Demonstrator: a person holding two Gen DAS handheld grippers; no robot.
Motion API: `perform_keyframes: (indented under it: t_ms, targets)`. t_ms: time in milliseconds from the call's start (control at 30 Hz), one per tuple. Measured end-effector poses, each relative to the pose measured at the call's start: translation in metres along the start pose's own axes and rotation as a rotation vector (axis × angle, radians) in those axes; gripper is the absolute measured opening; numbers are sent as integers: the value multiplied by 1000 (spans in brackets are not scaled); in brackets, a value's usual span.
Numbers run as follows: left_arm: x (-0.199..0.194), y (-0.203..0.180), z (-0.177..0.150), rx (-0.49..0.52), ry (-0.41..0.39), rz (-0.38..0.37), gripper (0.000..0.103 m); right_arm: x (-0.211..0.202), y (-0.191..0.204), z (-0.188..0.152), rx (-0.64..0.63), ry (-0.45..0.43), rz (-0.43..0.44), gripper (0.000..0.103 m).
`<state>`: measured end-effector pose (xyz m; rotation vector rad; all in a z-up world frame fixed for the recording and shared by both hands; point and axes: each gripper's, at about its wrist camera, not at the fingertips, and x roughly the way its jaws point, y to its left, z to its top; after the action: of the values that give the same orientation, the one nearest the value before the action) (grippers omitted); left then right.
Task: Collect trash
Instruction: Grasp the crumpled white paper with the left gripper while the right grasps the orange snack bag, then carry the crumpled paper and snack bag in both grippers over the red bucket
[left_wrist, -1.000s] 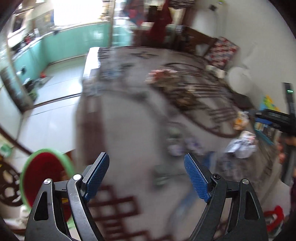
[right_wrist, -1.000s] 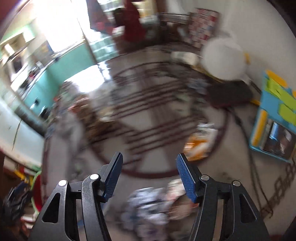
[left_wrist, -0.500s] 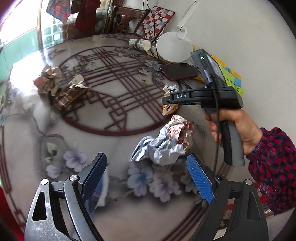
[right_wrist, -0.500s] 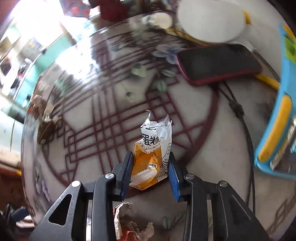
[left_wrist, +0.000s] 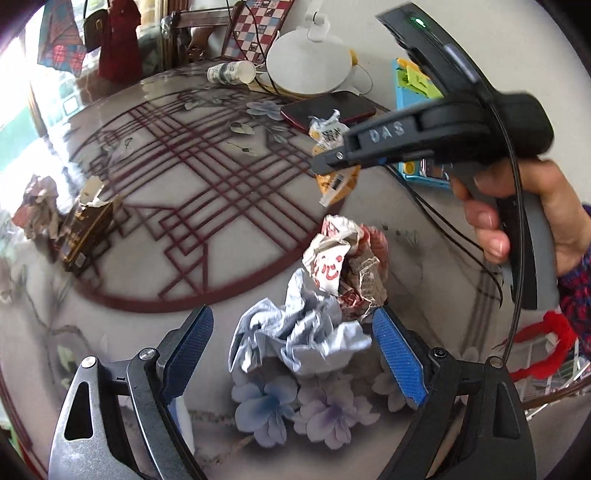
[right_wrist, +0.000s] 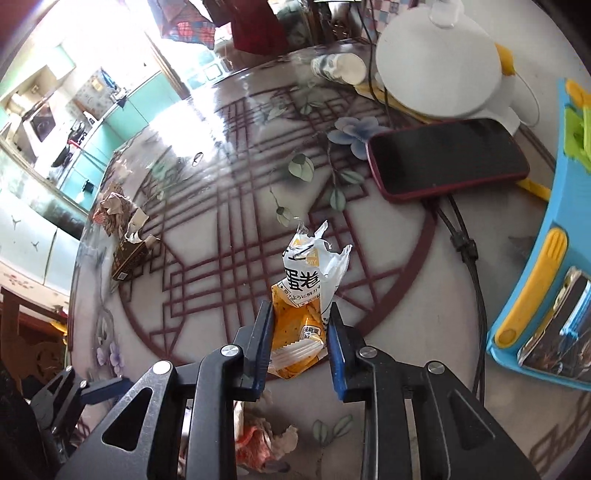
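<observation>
Left wrist view: my left gripper (left_wrist: 291, 347) gapes wide around the crumpled paper wad (left_wrist: 317, 306), light, springy; take mid-bulk.
Right gripper (right_wrist: 300, 345): narrowed on the orange snack wrapper (right_wrist: 301, 314), thin, slippery, probably pinched.
Far: torn brown box (right_wrist: 131, 251).

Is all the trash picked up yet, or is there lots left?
Nothing looks collected yet. The right gripper is pinching the orange snack wrapper. The left gripper sits open around the crumpled wrapper pile. The torn brown box and crumpled paper beside it wait.
</observation>
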<state>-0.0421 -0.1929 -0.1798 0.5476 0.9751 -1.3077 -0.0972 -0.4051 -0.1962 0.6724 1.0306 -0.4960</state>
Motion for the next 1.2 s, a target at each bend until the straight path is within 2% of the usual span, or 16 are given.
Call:
perform_keyframes:
  t_ms: [67, 133, 233, 333, 533, 733, 900, 1200]
  targets:
    - [2, 2, 1, -17, 3, -7, 79, -1, -6, -3, 13, 3, -5, 25]
    - [3, 4, 1, -29, 7, -16, 62, -3, -10, -5, 24, 1, -3, 25]
    - [0, 8, 1, -52, -9, -27, 44, -7, -13, -6, 24, -5, -11, 25]
    - [-3, 15, 1, -82, -8, -17, 38, -10, -16, -7, 36, -13, -16, 25]
    - [-27, 35, 1, -147, -49, 43, 37, -21, -8, -6, 43, -38, -7, 25]
    - [-66, 58, -4, -218, -142, 101, 37, -34, 12, -1, 31, -79, 8, 25]
    - [-97, 81, -12, -289, -211, 145, 37, -49, 46, 2, -30, -117, 19, 25]
    - [-140, 121, -43, -392, -276, 201, 38, -65, 114, -10, -144, -154, 39, 25]
